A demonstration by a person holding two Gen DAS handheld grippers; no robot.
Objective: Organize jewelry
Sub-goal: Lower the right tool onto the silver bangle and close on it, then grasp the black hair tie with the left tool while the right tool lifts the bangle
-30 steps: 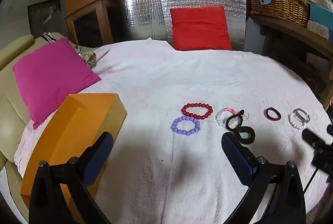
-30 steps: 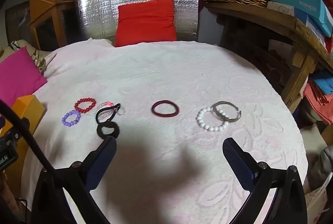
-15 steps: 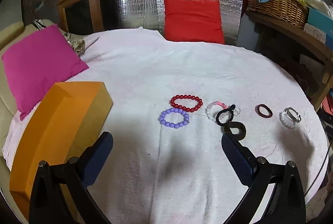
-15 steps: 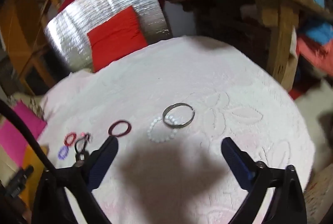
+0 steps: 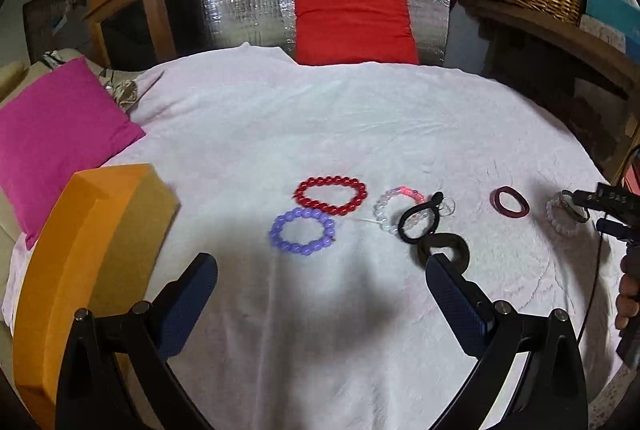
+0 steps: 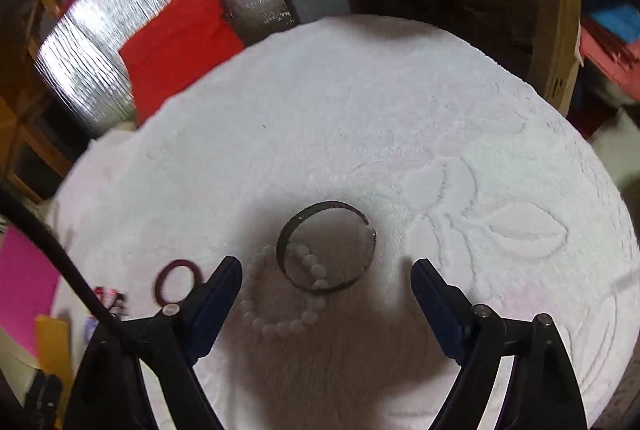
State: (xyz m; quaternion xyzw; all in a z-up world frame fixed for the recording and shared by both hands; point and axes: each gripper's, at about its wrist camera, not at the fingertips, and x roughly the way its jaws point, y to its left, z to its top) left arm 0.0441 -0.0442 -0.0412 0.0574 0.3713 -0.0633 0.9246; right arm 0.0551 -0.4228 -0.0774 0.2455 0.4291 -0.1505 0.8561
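**Q:** What does your left wrist view give you?

**Me:** My left gripper [image 5: 320, 294] hangs with its jaws spread wide and nothing between them, over the white towel-covered surface [image 5: 320, 118]. One pad hides part of the thick black hair tie [image 5: 444, 244]. Ahead lie a red beaded bracelet [image 5: 331, 194], a purple beaded bracelet [image 5: 302, 236] touching it, and a clear-and-pink beaded bracelet [image 5: 394, 208] under a thin black hair loop [image 5: 420, 220]. A dark red hair band [image 5: 509, 202] lies apart to the right. A closed orange rectangular box [image 5: 80, 262] sits at the left, cut off by the frame. My right rig covers part of the white beads at the far right edge.

**Q:** And the right wrist view?

**Me:** It's blurred at the left, so the small pieces there are hard to make out. My right gripper [image 6: 326, 288] is open wide. A dark metal bangle [image 6: 326, 248] lies flat just ahead of and between the jaws, overlapping a white pearl-bead bracelet [image 6: 280, 318] that sits nearer the left pad.
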